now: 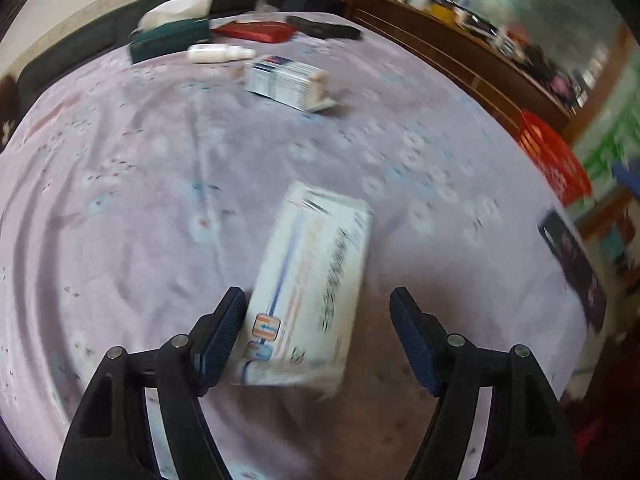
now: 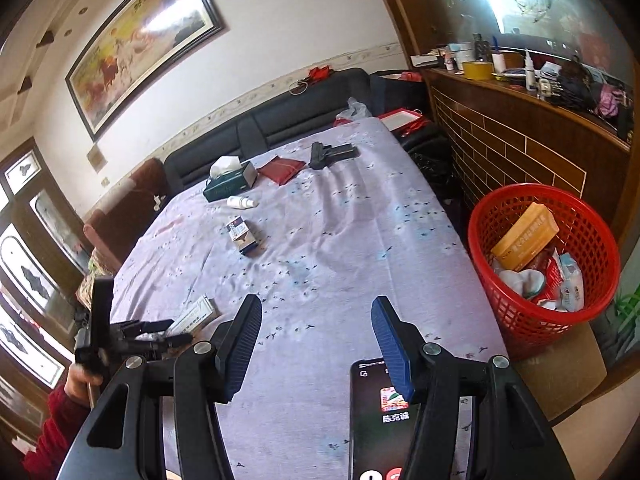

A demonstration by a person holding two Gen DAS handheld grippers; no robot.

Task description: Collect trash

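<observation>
Now my left gripper [image 1: 318, 312] spread around a white box [image 1: 310, 284] low in frame, pads not pressing, my right gripper [image 2: 316, 320] released and empty, red basket [image 2: 516, 316] at right

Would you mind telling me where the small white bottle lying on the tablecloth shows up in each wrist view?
Left wrist view: the small white bottle lies on its side near the top, left of centre.
Right wrist view: it sits in the upper middle, left of centre.
Shared landmark: the green tissue box just behind it in both.
</observation>
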